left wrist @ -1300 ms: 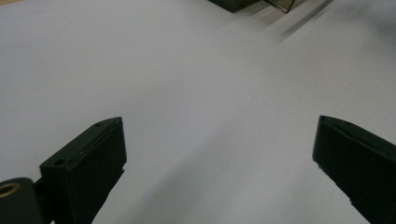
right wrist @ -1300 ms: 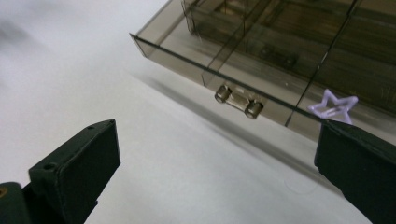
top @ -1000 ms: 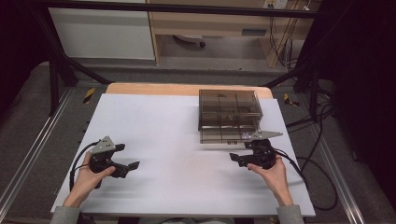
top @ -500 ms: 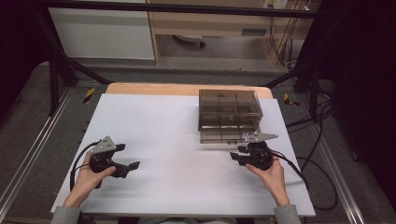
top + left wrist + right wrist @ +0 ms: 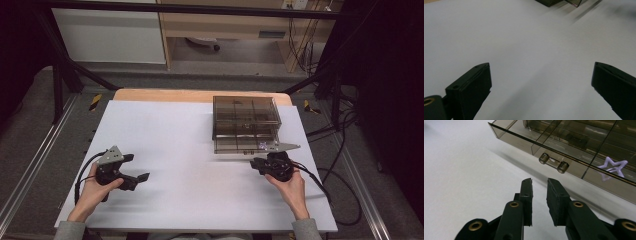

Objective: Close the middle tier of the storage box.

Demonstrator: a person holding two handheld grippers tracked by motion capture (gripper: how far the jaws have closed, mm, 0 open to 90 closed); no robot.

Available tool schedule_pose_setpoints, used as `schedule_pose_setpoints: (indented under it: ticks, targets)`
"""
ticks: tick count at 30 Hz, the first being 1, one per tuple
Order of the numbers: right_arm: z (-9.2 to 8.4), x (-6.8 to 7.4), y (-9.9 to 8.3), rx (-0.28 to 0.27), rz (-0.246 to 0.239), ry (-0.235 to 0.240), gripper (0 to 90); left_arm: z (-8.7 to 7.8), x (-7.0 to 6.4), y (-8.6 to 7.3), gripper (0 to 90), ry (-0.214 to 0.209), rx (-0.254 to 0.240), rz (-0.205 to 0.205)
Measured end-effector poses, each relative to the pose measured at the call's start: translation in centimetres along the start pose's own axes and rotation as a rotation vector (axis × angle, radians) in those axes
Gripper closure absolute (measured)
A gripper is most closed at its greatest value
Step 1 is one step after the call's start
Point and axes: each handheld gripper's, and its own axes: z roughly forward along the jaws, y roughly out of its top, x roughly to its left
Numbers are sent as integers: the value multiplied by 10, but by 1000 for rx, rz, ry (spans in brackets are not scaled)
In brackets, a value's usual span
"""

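A smoky see-through drawer box [image 5: 245,117] stands on the right half of the white table [image 5: 190,150]. Its bottom drawer [image 5: 574,152] is pulled out a little, with a clear bar handle [image 5: 554,163] on its front and a small purple star [image 5: 613,167] lying inside. My right gripper [image 5: 539,182] points at the handle from just short of it; its jaws have just been closing to a narrow gap with nothing between them. In the high view the right gripper [image 5: 256,163] sits in front of the box. My left gripper [image 5: 137,167] rests at the near left, open wide over bare table [image 5: 541,75].
Cables [image 5: 345,180] trail off the table's right side. A wooden strip [image 5: 165,95] runs along the table's far edge. Metal rails [image 5: 30,165] flank the table on the floor, and a cabinet [image 5: 110,35] stands beyond.
The right gripper's jaws have drawn together from wide apart to a narrow gap. Both hands have kept their places, and the left gripper is as before.
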Motion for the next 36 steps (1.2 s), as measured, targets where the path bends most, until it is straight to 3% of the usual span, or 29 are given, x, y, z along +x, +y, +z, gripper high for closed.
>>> schedule_pose_setpoints:
  ticks: [14, 36]
  targets:
    - [2, -2, 1, -8, -4, -17, 900, 1, 0, 0, 26, 0, 5, 4]
    - [18, -6, -2, 28, -13, -42, 900, 1, 0, 0, 26, -2, 7, 4]
